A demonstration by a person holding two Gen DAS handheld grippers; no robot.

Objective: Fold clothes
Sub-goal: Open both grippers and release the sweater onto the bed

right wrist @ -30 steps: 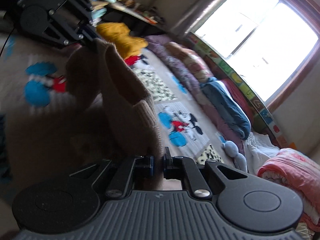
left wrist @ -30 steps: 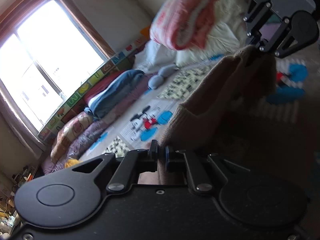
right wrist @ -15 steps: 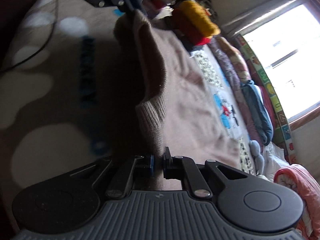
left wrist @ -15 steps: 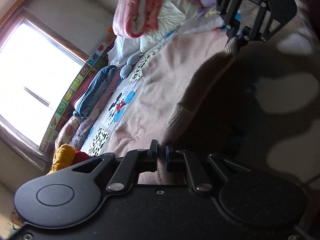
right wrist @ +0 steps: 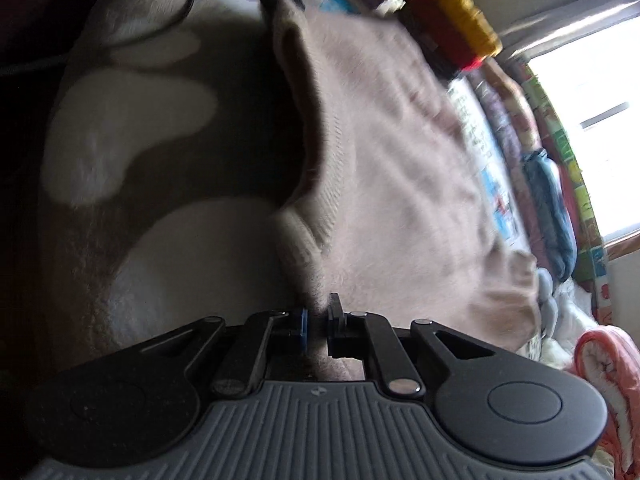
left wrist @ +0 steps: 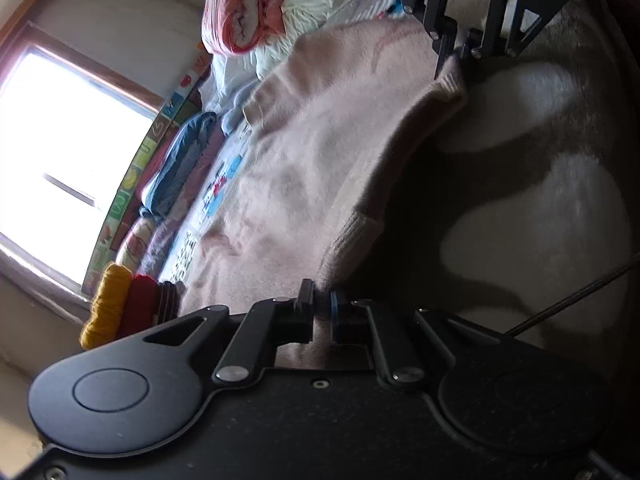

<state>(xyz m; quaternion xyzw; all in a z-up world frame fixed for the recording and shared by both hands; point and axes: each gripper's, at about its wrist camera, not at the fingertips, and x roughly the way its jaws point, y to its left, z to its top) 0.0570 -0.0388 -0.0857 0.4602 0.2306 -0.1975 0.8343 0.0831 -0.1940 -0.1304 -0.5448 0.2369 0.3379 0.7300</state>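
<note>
Across the near bed edge the sweater (left wrist: 320,152) lies spread, left gripper (left wrist: 322,307) and right gripper (right wrist: 316,322) each pinching its ribbed hem; thin bites risk slipping and skewing any fold.

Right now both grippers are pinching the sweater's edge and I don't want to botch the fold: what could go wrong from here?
1. Each grip is thin: the left gripper and right gripper hold only the rim of the pink sweater, so a tug may slip it free.
2. The edge sags between them, so it could land creased.
3. The dark cable on the brown blanket might snag.
</note>
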